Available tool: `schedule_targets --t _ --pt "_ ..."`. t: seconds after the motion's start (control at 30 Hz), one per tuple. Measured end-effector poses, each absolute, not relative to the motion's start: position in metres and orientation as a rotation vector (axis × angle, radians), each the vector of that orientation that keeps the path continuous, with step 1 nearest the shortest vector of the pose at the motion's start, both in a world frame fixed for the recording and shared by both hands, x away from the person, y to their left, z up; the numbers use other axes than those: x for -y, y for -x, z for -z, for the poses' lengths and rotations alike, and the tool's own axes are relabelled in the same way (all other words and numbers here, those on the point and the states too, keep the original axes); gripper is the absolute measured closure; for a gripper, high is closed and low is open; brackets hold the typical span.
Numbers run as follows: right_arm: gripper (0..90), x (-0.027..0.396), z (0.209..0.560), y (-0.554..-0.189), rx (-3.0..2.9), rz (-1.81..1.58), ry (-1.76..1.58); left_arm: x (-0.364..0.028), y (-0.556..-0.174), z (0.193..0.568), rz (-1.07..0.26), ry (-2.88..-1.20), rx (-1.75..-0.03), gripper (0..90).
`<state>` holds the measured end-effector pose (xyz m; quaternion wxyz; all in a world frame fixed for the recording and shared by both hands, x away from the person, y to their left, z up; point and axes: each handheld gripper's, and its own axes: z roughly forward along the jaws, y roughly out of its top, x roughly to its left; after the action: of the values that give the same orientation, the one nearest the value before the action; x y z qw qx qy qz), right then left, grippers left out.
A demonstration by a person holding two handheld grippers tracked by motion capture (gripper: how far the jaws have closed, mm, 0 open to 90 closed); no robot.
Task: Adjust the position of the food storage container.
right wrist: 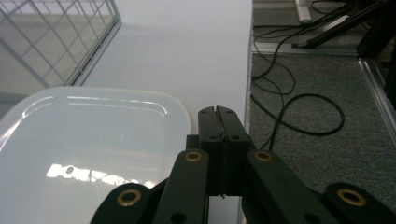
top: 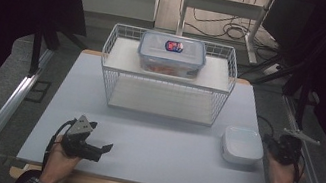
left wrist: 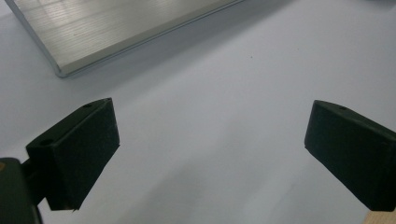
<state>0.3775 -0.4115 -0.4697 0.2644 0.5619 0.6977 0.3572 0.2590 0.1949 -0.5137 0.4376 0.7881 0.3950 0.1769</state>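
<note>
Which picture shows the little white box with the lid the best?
The high view: the whole white box sits on the table's right side, near the right gripper. The right gripper view gives a close look at part of its lid.

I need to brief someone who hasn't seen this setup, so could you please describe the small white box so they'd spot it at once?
Start at the white wire rack at the back of the table. Off its front right corner, near the table's right edge, sits the small white box, beside the right gripper. Unlike the clear lidded container on the rack, it is opaque, plain white and squarish with rounded corners.
</note>
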Motion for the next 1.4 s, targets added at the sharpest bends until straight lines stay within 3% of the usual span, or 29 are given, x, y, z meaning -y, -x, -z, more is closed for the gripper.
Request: schedule_targets --t 0.63,1.4 --pt "89.4 0.384 0.476 -0.371 -2.032 -1.003 -1.49 -0.194 -0.259 0.514 -0.435 -1.974 -0.973 3.2" --pt "89.5 0.309 0.477 -0.356 -2.259 -1.048 -1.394 -0.192 -0.258 0.513 -0.415 -1.99 -0.976 3.8"
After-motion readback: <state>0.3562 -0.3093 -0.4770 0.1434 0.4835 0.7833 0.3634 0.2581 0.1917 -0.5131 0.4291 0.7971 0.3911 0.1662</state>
